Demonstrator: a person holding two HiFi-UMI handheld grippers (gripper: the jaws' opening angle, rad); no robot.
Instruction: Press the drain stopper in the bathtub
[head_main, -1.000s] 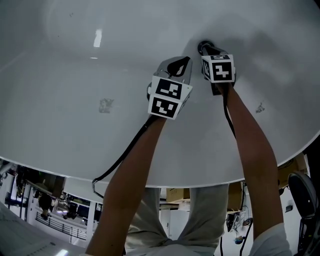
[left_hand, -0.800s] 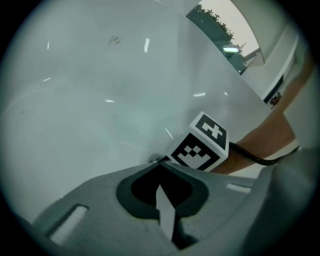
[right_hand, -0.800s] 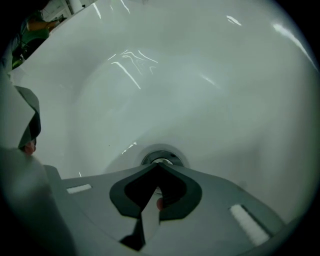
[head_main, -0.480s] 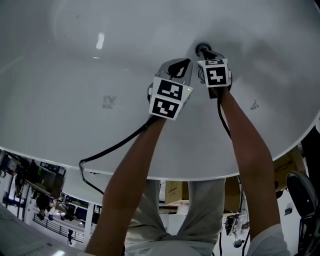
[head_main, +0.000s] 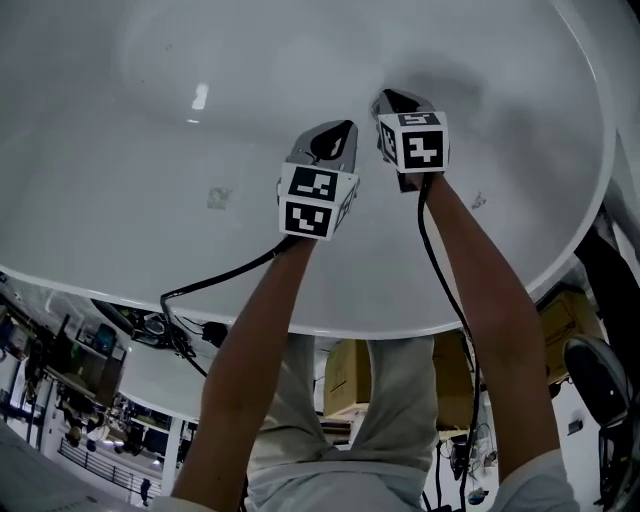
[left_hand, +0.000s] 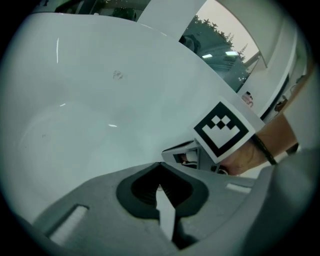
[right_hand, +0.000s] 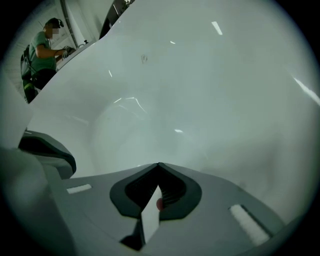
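A large white bathtub (head_main: 150, 150) fills the head view, seen from above, its smooth floor curving away on every side. The step in hand is judged to be the press on the drain stopper. The stopper itself is not plainly shown in any view. It is judged to lie under the nose of the right gripper (head_main: 384, 98), where a dark tip meets the tub floor and a soft shadow falls. For a clean press, the closed tip should be centred on the cap and pushed straight down along the gripper's length, since a slanted push could slide off on the glossy surface.

Both arms are stretched forward and down into the tub. The right forearm (head_main: 490, 300) is held nearly straight, reaching furthest. The left forearm (head_main: 255, 340) is angled inward, so the two hands sit close together.

The left gripper (head_main: 343, 127) is held just beside the right one, a little nearer the body, above bare tub floor. Its part in the press is judged to be none.

Each gripper carries a cube with black and white squares, the left cube (head_main: 312, 203) tilted and the right cube (head_main: 415, 143) more upright. A black cable (head_main: 210, 285) trails from the left gripper over the tub rim.

In both gripper views the jaws are seen drawn together at their tips, with nothing caught between them.
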